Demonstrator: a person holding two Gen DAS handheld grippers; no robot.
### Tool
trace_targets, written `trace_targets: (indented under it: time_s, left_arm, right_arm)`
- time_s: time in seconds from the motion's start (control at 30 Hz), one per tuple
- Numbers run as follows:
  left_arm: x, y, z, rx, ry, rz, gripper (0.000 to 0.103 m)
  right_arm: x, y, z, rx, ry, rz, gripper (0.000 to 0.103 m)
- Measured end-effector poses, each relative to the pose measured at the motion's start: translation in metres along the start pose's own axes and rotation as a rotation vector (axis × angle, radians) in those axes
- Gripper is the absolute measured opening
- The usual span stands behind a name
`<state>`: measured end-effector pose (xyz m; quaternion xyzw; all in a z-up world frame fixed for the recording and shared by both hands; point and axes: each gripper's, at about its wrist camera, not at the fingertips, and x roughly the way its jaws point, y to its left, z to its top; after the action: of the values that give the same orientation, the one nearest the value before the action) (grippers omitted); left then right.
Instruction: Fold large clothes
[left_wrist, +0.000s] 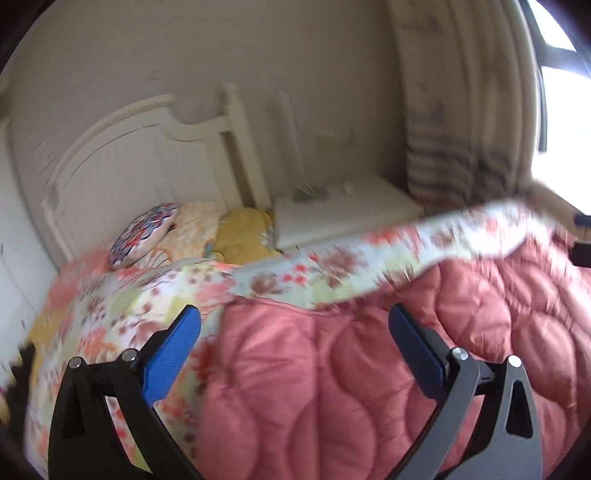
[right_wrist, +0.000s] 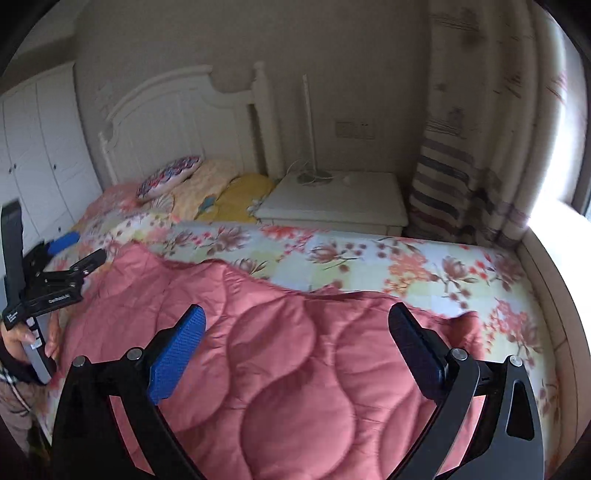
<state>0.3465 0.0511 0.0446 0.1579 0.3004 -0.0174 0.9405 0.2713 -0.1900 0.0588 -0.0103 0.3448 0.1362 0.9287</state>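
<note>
A pink quilted comforter (right_wrist: 295, 350) lies spread over a bed with a floral sheet (right_wrist: 369, 254). It also shows in the left wrist view (left_wrist: 332, 369), blurred, beside the floral sheet (left_wrist: 314, 266). My left gripper (left_wrist: 295, 336) is open and empty above the comforter near the bed's left side; it also shows in the right wrist view (right_wrist: 72, 247). My right gripper (right_wrist: 297, 332) is open and empty above the comforter's middle, just short of its far edge.
A white headboard (right_wrist: 177, 110) stands at the back with a patterned cushion (right_wrist: 170, 175) and yellow pillows (right_wrist: 243, 195). A white nightstand (right_wrist: 340, 199) sits right of them. Striped curtains (right_wrist: 450, 184) hang at the right, a white wardrobe (right_wrist: 40, 147) stands at the left.
</note>
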Motion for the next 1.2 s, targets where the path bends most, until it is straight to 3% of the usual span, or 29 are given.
trace_targets:
  time_s: [0.13, 0.23, 0.4, 0.53, 0.73, 1.2]
  left_arm:
    - [0.035, -0.021, 0.008, 0.104, 0.075, 0.027, 0.101]
    - [0.054, -0.015, 0.016, 0.107, 0.106, 0.025, 0.101]
    - [0.102, -0.007, 0.002, 0.123, 0.199, -0.002, 0.1]
    - [0.132, 0.01, -0.015, -0.014, 0.26, -0.118, 0.101]
    - [0.149, 0.021, -0.02, -0.084, 0.334, -0.206, 0.101]
    - [0.143, 0.024, -0.031, -0.134, 0.362, -0.225, 0.101]
  right_arm:
    - [0.049, 0.049, 0.009, -0.072, 0.111, 0.004, 0.069]
    - [0.081, 0.063, 0.013, -0.129, 0.176, -0.024, 0.058]
    - [0.138, 0.054, 0.001, -0.214, 0.291, -0.082, 0.057]
    - [0.159, 0.033, -0.011, -0.107, 0.283, -0.006, 0.058]
    - [0.169, 0.026, -0.009, -0.091, 0.288, 0.049, 0.059]
    - [0.166, 0.026, -0.014, -0.09, 0.301, 0.093, 0.059]
